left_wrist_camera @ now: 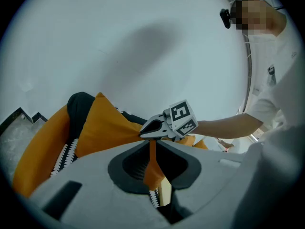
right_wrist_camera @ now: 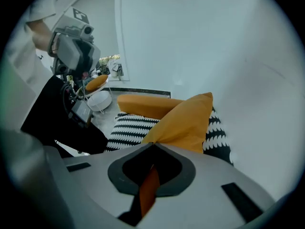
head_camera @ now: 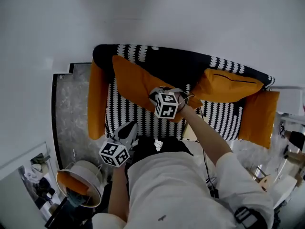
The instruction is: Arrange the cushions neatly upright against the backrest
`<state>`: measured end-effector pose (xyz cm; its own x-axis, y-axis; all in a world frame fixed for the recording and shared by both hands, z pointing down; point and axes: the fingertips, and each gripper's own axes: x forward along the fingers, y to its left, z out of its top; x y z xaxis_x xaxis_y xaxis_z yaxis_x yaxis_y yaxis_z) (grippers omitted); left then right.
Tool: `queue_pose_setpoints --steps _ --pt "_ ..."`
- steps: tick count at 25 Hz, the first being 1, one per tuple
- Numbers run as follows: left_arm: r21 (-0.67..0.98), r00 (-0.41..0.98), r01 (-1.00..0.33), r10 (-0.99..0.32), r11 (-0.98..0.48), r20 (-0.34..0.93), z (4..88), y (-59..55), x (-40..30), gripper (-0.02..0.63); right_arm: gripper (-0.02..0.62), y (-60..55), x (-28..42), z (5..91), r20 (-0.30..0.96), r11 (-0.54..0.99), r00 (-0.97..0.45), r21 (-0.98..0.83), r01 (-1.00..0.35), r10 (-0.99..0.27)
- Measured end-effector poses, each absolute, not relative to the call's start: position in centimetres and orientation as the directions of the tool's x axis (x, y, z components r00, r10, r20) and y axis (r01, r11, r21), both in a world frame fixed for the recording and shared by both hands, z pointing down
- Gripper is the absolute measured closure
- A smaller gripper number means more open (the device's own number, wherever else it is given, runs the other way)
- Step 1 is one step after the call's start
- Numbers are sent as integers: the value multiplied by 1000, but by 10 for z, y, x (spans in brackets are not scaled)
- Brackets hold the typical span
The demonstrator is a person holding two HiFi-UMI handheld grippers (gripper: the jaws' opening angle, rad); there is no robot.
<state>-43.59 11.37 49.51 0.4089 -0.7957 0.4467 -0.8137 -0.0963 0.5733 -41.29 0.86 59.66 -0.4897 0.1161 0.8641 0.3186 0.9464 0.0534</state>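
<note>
The right gripper [left_wrist_camera: 143,133] is clenched on one corner of a large plain orange fabric cushion [head_camera: 136,82], and a tongue of orange cloth fills the slit of its jaws in the right gripper view. The left gripper [head_camera: 131,126] grasps nothing; its jaws stand a thin slit apart, and orange cloth and striped seat show through that slit. In the head view its tip hangs over the front of the seat, apart from the cushion.

The held cushion slants across the left half of the seat; its far corner leans on the backrest near the left arm, and the pinched corner is raised above the middle of the seat. A second orange cushion with a dark seam line [head_camera: 228,86] lies tilted at the right end, against the backrest and just beside the right arm.

Both rest on a two-seat sofa in black cloth with white toothed stripes [head_camera: 224,116]; its two side arms are plain orange [head_camera: 96,99]. The sofa backs onto a bare white wall [head_camera: 190,13] and stands on a grey mottled floor [head_camera: 71,104]. A round white stand holding something orange [head_camera: 88,173] sits on that floor, near the sofa's left front corner. The person's white shirt [head_camera: 176,190] fills the lower part of the head view.
</note>
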Motion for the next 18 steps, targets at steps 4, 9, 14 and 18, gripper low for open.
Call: queue_pose_setpoints --steps 4,9,14,18 --pt "585 428 -805 -781 -100 455 502 108 -462 554 583 -1 -440 598 868 905 -485 120 408 104" --pt "590 445 -800 -765 -105 466 510 96 -489 554 583 -20 -463 617 887 856 -448 146 495 108" --pt "588 449 -802 -754 -103 480 517 86 -508 554 581 -42 -465 653 921 827 -382 158 540 74" --pt "594 452 -799 -747 -94 488 522 82 -518 554 580 -66 -456 664 923 871 -381 152 467 43"
